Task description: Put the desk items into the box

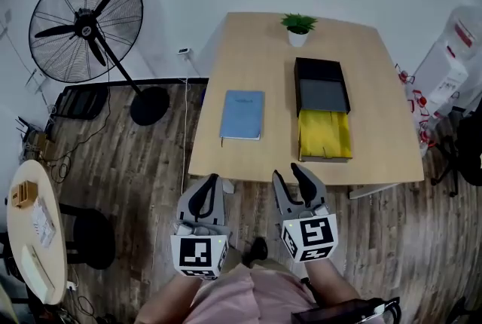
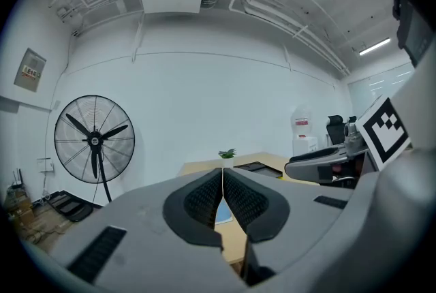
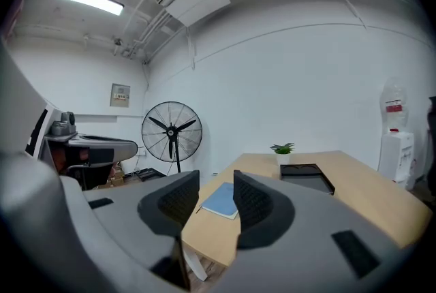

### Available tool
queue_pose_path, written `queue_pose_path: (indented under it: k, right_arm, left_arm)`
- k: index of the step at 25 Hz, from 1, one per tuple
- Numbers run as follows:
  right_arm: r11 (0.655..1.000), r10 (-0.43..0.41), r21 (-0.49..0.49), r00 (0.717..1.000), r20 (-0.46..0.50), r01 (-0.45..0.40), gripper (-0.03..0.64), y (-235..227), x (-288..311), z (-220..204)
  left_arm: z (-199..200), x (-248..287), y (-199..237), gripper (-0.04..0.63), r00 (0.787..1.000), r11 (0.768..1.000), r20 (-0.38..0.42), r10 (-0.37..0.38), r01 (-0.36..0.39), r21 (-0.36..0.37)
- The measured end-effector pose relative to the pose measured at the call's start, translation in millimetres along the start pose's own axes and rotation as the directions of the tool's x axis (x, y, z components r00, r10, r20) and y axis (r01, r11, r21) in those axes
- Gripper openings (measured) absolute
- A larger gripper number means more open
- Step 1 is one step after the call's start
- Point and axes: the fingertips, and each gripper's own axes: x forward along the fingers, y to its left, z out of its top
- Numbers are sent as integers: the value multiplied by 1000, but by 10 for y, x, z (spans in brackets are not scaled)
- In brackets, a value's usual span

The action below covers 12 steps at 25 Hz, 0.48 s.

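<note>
Floor boards [image 1: 151, 164] lie open between both grippers and the near edge of the pale wooden desk [image 1: 248, 59]. The left gripper [image 1: 212, 179] has its jaws pressed together on nothing; the right gripper [image 1: 291, 175] has its jaws apart and empty. A flat blue notebook [image 1: 242, 114] lies on the desk's left half with bare top all round. It is well apart from the black rectangular box [image 1: 321, 93]. A yellow flat item [image 1: 324, 134] touches the box's near end; whether it lies inside is unclear.
</note>
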Motion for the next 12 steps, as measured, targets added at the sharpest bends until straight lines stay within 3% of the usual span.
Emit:
queue_pose_path:
  k: [12]
  right_arm:
    - [1000,-22,-9,998,-56,21,158,-161,801,-59]
  left_arm:
    - [-243,683,545,15,999,999,-31,13,-15,-47]
